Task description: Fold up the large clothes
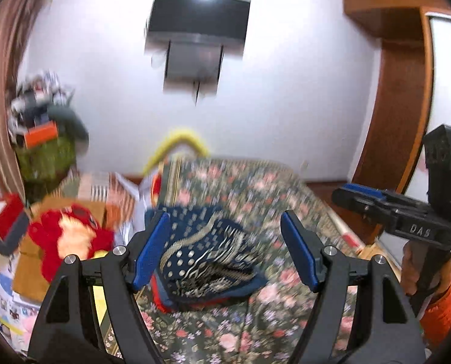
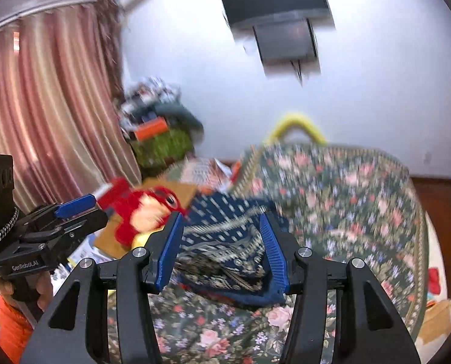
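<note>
A folded navy garment with a gold and white pattern (image 1: 207,261) lies on a floral bedspread (image 1: 271,206), on top of a red piece of cloth. My left gripper (image 1: 225,251) is open above and in front of it, holding nothing. My right gripper (image 2: 222,251) is also open over the same garment (image 2: 225,242), holding nothing. Each gripper shows in the other's view: the right one at the right edge (image 1: 359,197), the left one at the left edge (image 2: 74,209). Both views are blurred by motion.
A red plush toy (image 1: 71,236) and cardboard boxes sit left of the bed. A cluttered pile with a green bag (image 1: 46,157) stands by the striped curtain (image 2: 43,97). A wall television (image 1: 198,21) hangs ahead. A wooden wardrobe (image 1: 401,91) is at the right.
</note>
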